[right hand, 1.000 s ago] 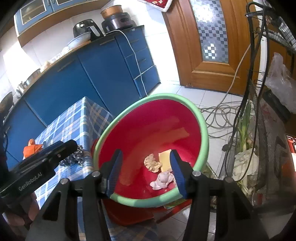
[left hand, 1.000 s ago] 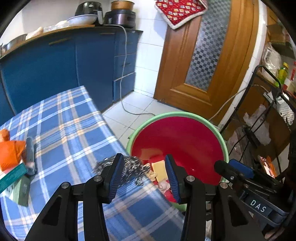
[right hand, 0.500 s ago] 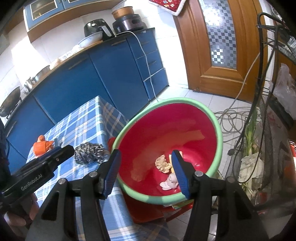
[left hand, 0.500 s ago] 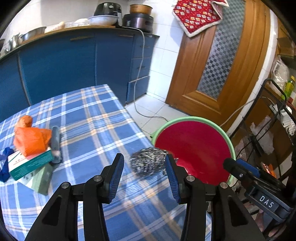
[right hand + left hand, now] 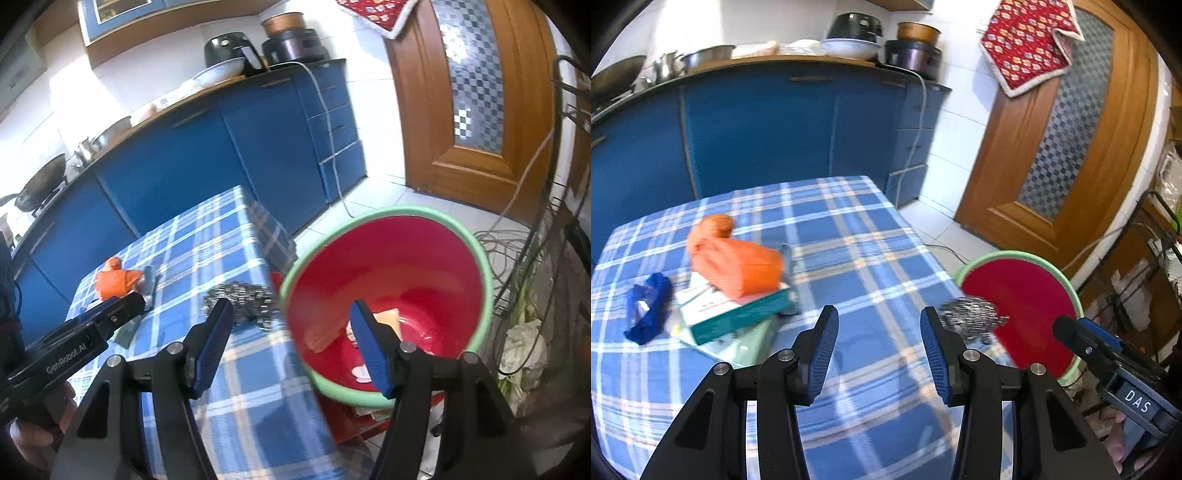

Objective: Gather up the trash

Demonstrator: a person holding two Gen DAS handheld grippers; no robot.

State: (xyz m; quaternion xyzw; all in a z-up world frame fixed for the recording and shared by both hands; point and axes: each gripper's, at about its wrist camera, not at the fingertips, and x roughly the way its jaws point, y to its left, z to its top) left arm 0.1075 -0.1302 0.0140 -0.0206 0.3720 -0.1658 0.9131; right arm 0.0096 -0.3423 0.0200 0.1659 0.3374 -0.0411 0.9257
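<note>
Beside the table edge, my right gripper (image 5: 291, 341) has just been opening, empty, its finger hiding scraps in the red basin (image 5: 476, 258). My left gripper (image 5: 879, 349) gapes empty; steel scourer (image 5: 971, 317) blurred.

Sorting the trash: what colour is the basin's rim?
Light green rim, red inside; clearest in the right wrist view.
</note>
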